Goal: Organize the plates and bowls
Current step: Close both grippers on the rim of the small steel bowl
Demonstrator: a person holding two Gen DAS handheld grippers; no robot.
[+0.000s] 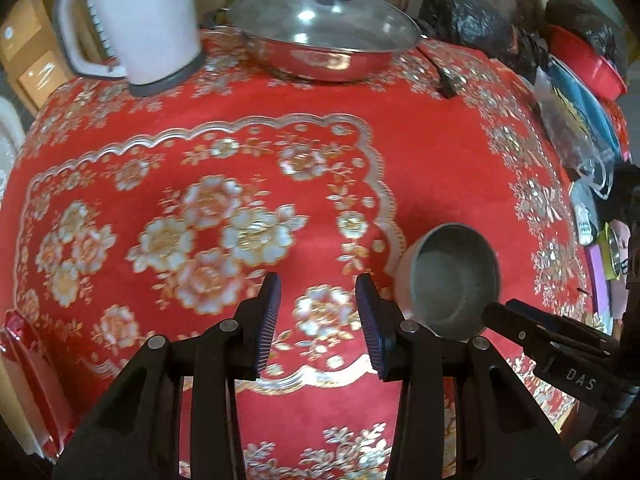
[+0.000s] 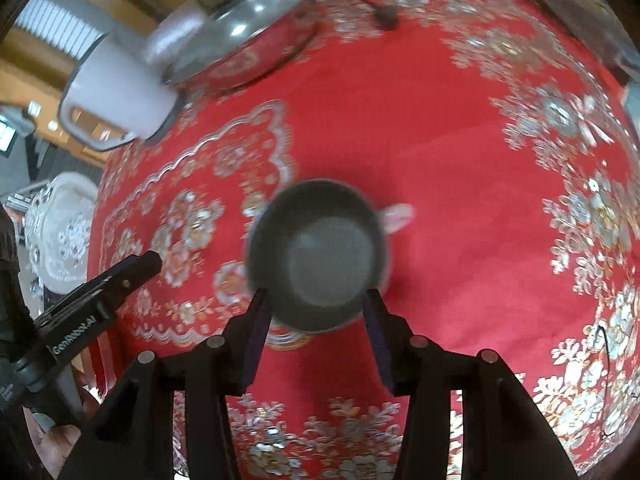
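On the red floral tablecloth (image 1: pixel 420 168) a metal bowl (image 2: pixel 318 256) sits between the spread right hand-held gripper (image 2: pixel 316 304); the left hand-held gripper (image 1: pixel 318 292) gapes empty.

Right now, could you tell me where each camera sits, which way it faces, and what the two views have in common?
Left wrist: on the left gripper, facing steeply down at the red tablecloth; its fingers frame only cloth, and the right gripper enters beside the grey bowl.
Right wrist: on the right gripper, facing down at the bowl; the left gripper shows at left.
Shared: bowl, cloth, lidded wok, white jug.
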